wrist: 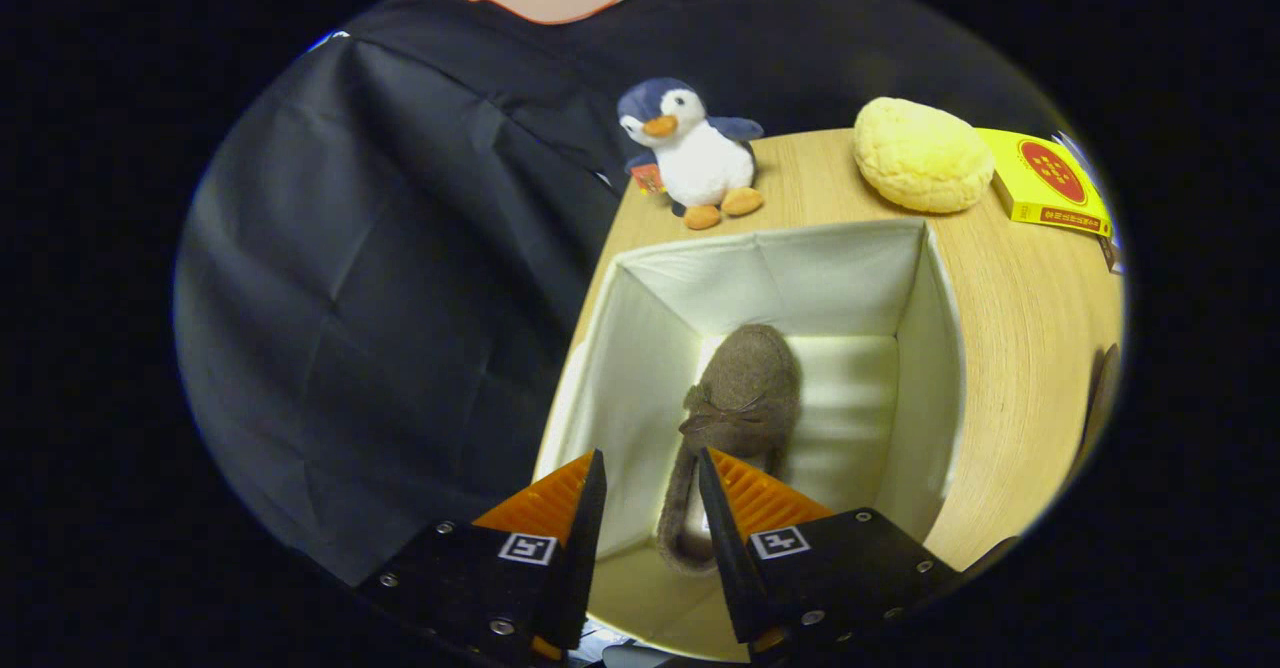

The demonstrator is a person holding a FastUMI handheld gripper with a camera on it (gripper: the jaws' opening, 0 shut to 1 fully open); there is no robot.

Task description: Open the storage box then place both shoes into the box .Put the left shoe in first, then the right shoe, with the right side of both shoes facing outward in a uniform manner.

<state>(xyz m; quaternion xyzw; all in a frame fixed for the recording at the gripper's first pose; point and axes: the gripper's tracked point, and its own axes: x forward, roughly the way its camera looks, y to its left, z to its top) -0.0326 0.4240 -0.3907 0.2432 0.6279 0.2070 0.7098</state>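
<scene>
The gripper (652, 468) is seen poised above the storage box (930, 348), its fingers spread apart with a clear gap between them; nothing is pinched. The heel end of a brown shoe (745, 388) is seen through that gap, nearer the right finger, but whether that finger touches it cannot be told.

The storage box is taken as the landmark. It is a white fabric box, open at the top, standing on a light wooden table (1010, 348) at the table's left edge. To the left of the box, black cloth (380, 328) is seen hanging beyond the table edge.

Inside the box, the brown shoe is recorded lying on the box floor, toe pointing toward the far wall, a small bow on its upper. It lies left of centre in the box; bare floor is seen to its right.

Beyond the far wall of the box, a plush penguin (695, 153) is noted standing on the table. Further right, behind the box's far right corner, a round yellow bun-shaped object (920, 153) is noted, and just beside that, a flat yellow packet (1050, 183).
</scene>
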